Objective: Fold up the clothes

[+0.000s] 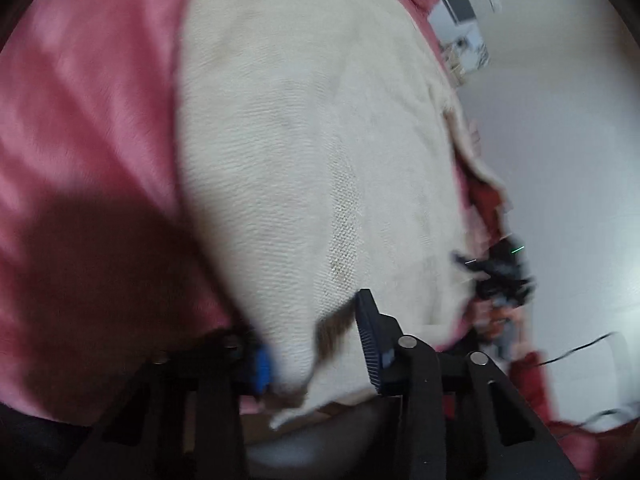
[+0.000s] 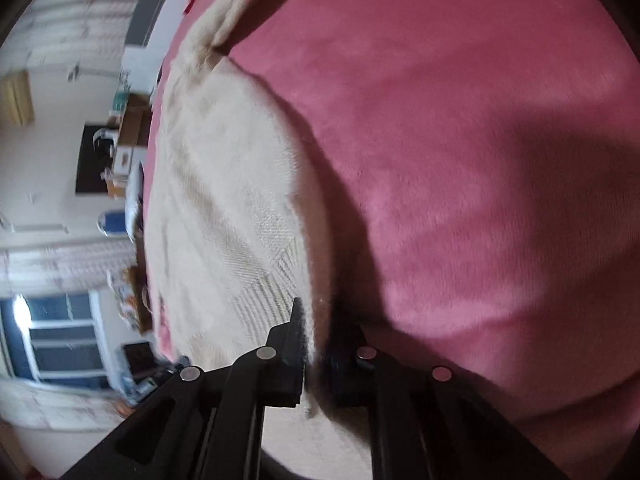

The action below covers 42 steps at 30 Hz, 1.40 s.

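Now both claws pinch the cream sweater's (image 1: 304,152) edge.

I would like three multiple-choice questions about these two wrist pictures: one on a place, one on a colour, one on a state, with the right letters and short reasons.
1. The cream garment lies on:
A. a pink blanket
B. a wooden floor
C. a metal tray

2. The pad on the left gripper is:
A. yellow
B. blue
C. white

3. The right gripper is:
A. open above the cloth
B. shut on the garment's edge
C. holding a hanger

Answers:
1 A, the pink blanket surrounds it.
2 B, the pad is blue.
3 B, cloth sits between the closed jaws.
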Tool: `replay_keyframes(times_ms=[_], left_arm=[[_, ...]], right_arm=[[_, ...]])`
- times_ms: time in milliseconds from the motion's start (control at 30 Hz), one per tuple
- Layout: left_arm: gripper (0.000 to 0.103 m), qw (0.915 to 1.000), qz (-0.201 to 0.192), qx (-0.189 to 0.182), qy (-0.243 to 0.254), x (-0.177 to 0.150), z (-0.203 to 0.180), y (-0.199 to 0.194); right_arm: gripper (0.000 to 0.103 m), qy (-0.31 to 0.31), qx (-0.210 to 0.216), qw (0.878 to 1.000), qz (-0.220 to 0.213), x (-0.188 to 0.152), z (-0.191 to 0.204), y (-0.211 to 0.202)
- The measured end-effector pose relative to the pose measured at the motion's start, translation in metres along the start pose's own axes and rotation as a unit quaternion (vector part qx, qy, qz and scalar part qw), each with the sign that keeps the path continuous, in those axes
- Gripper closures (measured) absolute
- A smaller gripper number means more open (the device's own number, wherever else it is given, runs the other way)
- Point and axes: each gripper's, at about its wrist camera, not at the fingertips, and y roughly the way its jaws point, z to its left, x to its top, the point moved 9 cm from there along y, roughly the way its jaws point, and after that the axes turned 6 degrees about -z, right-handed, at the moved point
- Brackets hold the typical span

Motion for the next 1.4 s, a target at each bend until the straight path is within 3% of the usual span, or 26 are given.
replay_keyframes(times_ms=[67,233,333,400,500,633,667,800,833,867,900,1067,1167,1333,1400], left_arm=[[0.090,0.9992,0.012,-0.032,-0.021,0.000,0.002,-0.005],[0.096,0.9980,0.033,-0.053,0.003,-0.006,-0.010,-0.013],[0.096,0.9991,0.029,-0.030,0.012,0.002,-0.007,-0.015],[0.095,0.9970,0.043,0.037,0.053,0.000,0.003,-0.003],[0.079,0.9955,0.038,0.054,0.068,-0.002,-0.001,0.005],[0.024,0.9974,0.017,0.018,0.068,-0.004,-0.023,0.007],[0.019,0.9968,0.014,0.019,0.076,-0.005,-0.030,0.011],[0.019,0.9886,0.022,0.081,0.125,-0.007,-0.041,0.021],[0.029,0.9863,0.024,0.094,0.133,-0.008,-0.041,0.021],[0.046,0.9840,0.025,0.109,0.138,-0.006,-0.039,0.019],[0.051,0.9835,0.024,0.115,0.137,-0.005,-0.035,0.014],[0.051,0.9956,0.018,0.065,0.066,-0.004,-0.013,-0.010],[0.041,0.9983,0.024,0.037,0.038,-0.007,-0.007,-0.015],[0.038,0.9994,0.018,0.025,0.014,-0.003,-0.009,-0.009],[0.045,0.9989,0.017,0.034,0.026,-0.004,-0.010,-0.008]], right_arm=[[0.096,0.004,0.012,1.000,0.005,-0.005,0.009,-0.002],[0.096,-0.007,0.014,1.000,0.020,-0.019,0.027,-0.006],[0.096,-0.005,-0.016,1.000,-0.007,-0.005,0.016,-0.011],[0.093,-0.014,-0.042,0.999,-0.015,0.005,0.005,-0.012],[0.084,-0.013,-0.048,0.999,-0.012,0.010,-0.006,-0.003],[0.076,-0.049,-0.041,0.998,-0.014,0.008,-0.002,0.004],[0.076,-0.061,-0.041,0.997,-0.016,0.006,-0.002,0.005],[0.075,-0.071,-0.042,0.996,-0.034,0.003,0.000,0.002],[0.075,-0.063,-0.040,0.997,-0.032,0.003,-0.001,0.002],[0.075,-0.050,-0.037,0.998,-0.028,0.003,0.000,0.003],[0.075,-0.039,-0.033,0.998,-0.026,0.004,-0.001,0.004],[0.075,0.009,-0.006,0.999,-0.031,0.007,-0.006,0.007],[0.075,0.040,0.018,0.998,-0.037,0.008,-0.009,0.010],[0.075,0.032,0.020,0.998,-0.042,0.010,-0.009,0.011],[0.076,0.038,0.020,0.998,-0.046,0.012,-0.009,0.011]])
